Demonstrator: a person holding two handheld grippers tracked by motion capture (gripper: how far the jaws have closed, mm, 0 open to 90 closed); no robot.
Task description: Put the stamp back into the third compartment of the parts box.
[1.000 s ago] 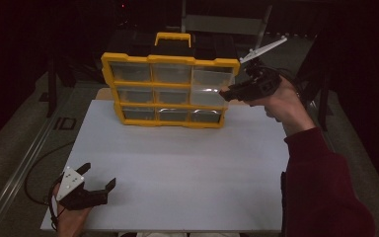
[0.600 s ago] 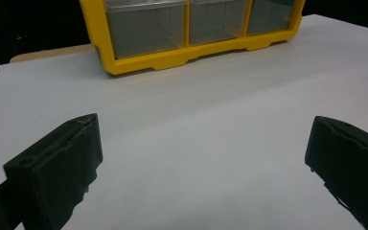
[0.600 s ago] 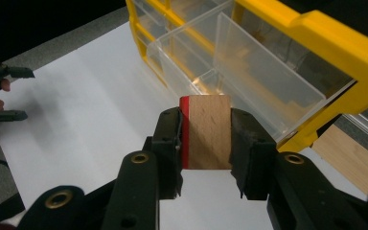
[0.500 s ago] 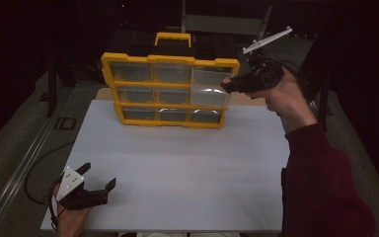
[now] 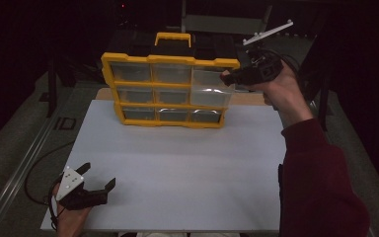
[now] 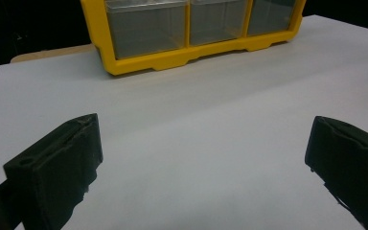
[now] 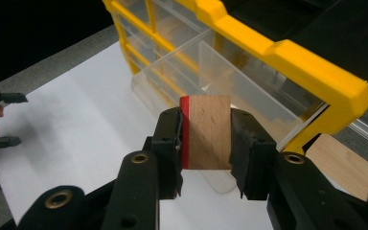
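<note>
Pinching a wooden block (image 7: 206,132) upright, red edge to one jaw, the right gripper (image 7: 206,139) hovers above the open clear drawer (image 7: 206,72); left gripper (image 5: 86,185) rests spread.

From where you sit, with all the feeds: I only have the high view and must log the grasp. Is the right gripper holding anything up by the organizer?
Observer: Yes. The right gripper is shut on a wooden block, one jaw on each side.
Operator: Any marking on it?
Observer: A red strip runs down one edge, against a jaw.
Operator: What lies beyond it?
Observer: A clear drawer, pulled out of the yellow organizer; whether the block is inside it I cannot tell.
Operator: And the left one?
Observer: The left gripper is open over the bare white table.
</note>
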